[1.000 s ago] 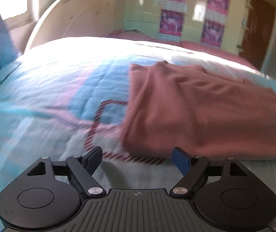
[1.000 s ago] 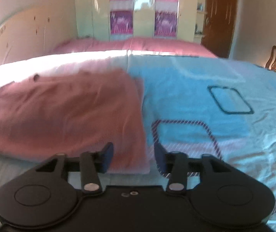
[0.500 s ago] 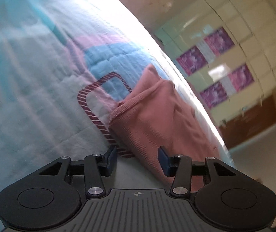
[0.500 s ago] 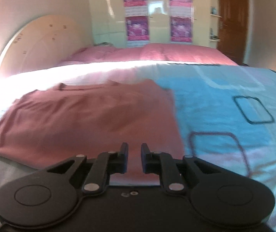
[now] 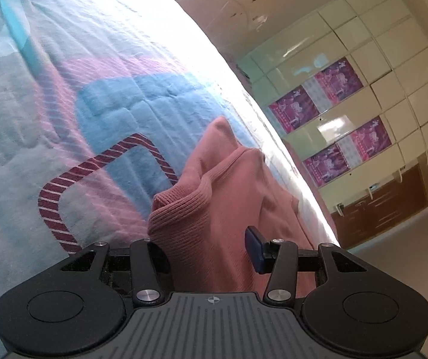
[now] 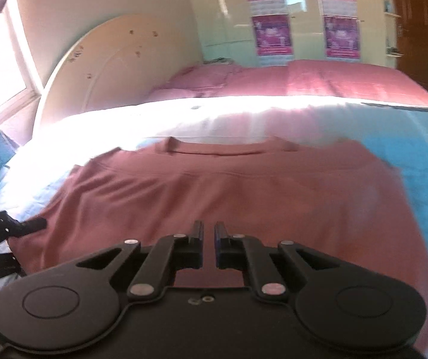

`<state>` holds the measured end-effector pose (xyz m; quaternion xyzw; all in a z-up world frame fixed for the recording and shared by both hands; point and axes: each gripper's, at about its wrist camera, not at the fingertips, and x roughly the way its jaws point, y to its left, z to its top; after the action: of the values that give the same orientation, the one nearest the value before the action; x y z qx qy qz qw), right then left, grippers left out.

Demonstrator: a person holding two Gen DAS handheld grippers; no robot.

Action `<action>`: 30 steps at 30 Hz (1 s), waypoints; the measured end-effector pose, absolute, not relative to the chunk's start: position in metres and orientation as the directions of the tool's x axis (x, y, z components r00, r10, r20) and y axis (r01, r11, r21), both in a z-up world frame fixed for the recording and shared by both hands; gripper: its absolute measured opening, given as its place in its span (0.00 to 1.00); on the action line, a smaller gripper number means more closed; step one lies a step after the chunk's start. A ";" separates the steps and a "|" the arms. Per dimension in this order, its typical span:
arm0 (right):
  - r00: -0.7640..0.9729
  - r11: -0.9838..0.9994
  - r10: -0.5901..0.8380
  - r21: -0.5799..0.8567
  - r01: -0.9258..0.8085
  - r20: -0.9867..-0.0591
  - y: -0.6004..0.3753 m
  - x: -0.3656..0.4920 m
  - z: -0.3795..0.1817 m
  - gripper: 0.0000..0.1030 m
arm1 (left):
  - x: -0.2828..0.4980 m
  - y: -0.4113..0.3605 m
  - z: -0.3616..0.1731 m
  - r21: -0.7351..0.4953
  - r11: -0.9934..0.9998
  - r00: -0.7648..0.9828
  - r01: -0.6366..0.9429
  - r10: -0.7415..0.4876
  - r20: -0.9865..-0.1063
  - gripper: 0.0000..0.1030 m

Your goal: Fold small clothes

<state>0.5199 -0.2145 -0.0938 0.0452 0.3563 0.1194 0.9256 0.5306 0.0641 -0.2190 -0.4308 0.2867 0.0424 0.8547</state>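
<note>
A dusty-pink knit shirt [image 6: 228, 191] lies spread on the bed, its neckline at the far side. In the left wrist view its ribbed hem corner [image 5: 184, 209] bunches up between the fingers of my left gripper [image 5: 208, 248], whose jaws stand apart around the fabric; the left finger is hidden behind the cloth. My right gripper [image 6: 208, 233] is over the shirt's near edge with its jaws almost together and a thin gap between them; no cloth shows in the gap. The left gripper also shows at the left edge of the right wrist view [image 6: 7, 230].
The bed has a blue, pink and white quilt [image 5: 64, 104] with a striped maroon square outline [image 5: 100, 173]. A pink bedspread [image 6: 303, 80] covers the far part. A cream headboard [image 6: 109, 68], a wardrobe with purple posters [image 6: 303, 15] and a brown door [image 6: 414, 30] stand behind.
My left gripper has rolled sideways and moved onto the shirt's left hem corner, which now bunches between its jaws. My right gripper has closed its jaws and shifted left over the shirt's near edge.
</note>
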 end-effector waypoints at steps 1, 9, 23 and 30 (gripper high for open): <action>0.709 0.965 0.263 0.173 -0.199 -0.654 -0.210 0.525 -0.098 0.07 | 0.531 0.064 -0.219 -0.712 0.623 0.832 -0.325 -0.170 -0.528 0.39; 0.652 0.960 0.272 0.153 -0.235 -0.708 -0.192 0.537 -0.122 0.01 | 0.502 0.074 -0.226 -0.729 0.580 0.836 -0.363 -0.143 -0.530 0.19; 0.644 0.980 0.183 0.085 -0.181 -0.742 -0.176 0.537 -0.129 0.00 | 0.506 0.083 -0.228 -0.751 0.580 0.846 -0.315 -0.187 -0.499 0.08; 0.646 0.984 0.168 0.092 -0.151 -0.745 -0.175 0.539 -0.130 0.00 | 0.504 0.081 -0.211 -0.775 0.586 0.862 -0.234 -0.243 -0.445 0.08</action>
<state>0.5394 -0.1753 -0.1301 0.0105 0.4115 0.0881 0.9071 0.5044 0.0812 -0.2114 -0.4547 0.2626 -0.0027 0.8510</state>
